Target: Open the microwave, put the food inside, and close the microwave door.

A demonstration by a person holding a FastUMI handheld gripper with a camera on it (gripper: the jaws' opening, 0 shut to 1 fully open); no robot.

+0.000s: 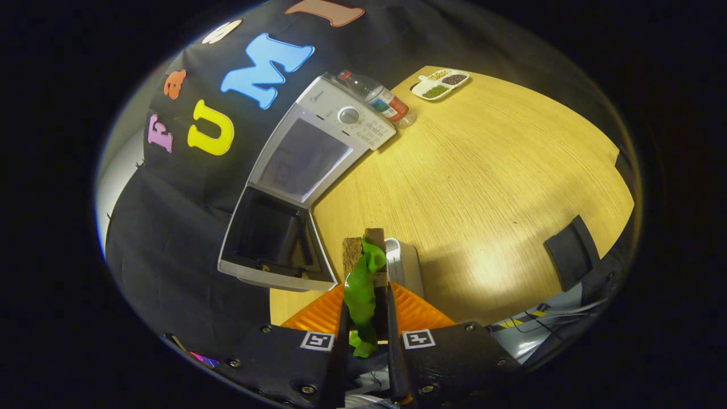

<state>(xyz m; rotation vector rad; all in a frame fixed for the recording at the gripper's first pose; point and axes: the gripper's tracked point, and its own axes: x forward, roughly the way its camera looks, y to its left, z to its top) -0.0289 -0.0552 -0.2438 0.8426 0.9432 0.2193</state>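
The tongs (364, 258) are closed, both fingers (350, 255) pressing green food (361, 289) between them.

the pale yellow wooden tabletop (488, 170) shows fine straight grain lines. on it, the white microwave (335, 122) has a grey window, a silver dial, and its open door (272, 244) frames a black pane in white. the bright green leafy food (363, 289) sits pinched between both fingers of the gripper (365, 267), with brown slabs at its sides. the clear plastic bottle (377, 96) carries a red cap and a red, blue and green label. the white divided dish (440, 84) holds green, dark brown and tan fillings.
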